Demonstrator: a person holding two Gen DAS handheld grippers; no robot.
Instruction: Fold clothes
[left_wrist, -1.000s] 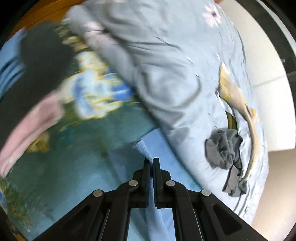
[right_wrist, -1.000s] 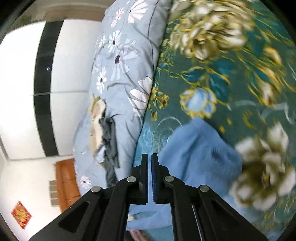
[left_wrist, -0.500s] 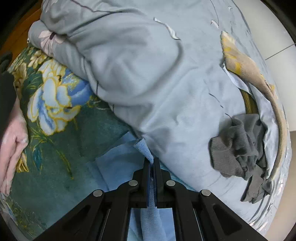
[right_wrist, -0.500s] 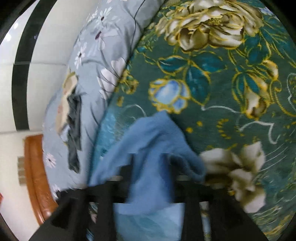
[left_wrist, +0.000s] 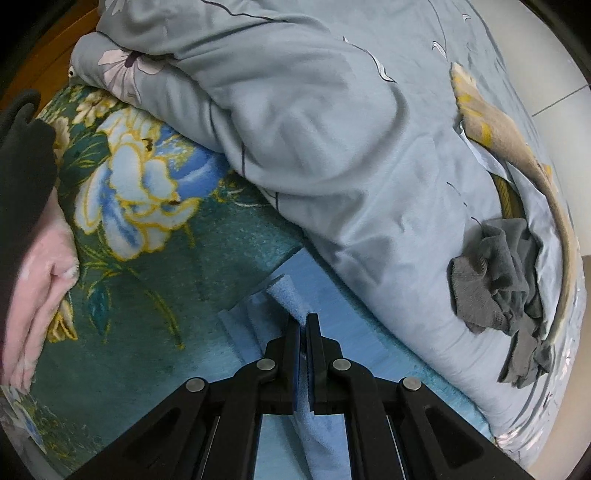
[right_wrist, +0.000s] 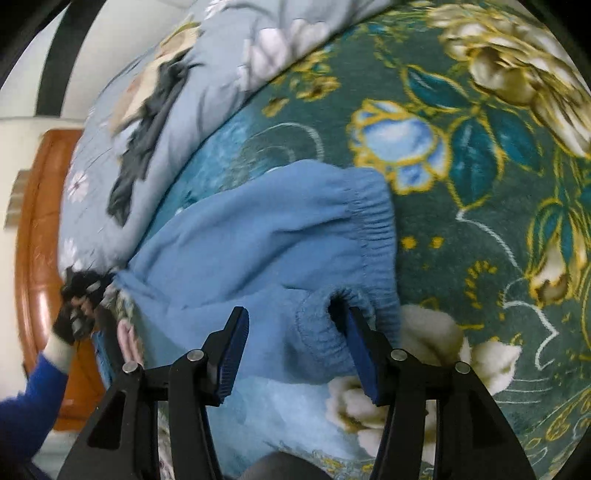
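The right tool (right_wrist: 297, 350), pressed together a second ago, now stands spread wide just over the blue garment's (right_wrist: 266, 240) ribbed cuff. The left tool (left_wrist: 306, 332) still pinches a corner of the same garment. It lies bunched on the green flowered blanket (right_wrist: 480, 221), so one end has been let go.

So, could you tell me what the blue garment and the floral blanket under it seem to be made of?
Blue garment: soft fleece or brushed knit, matte and fuzzy, with a ribbed elastic hem; likely cotton blend. Floral blanket: plush, short-pile fabric with a printed flower pattern, probably synthetic, though the look leaves it open.
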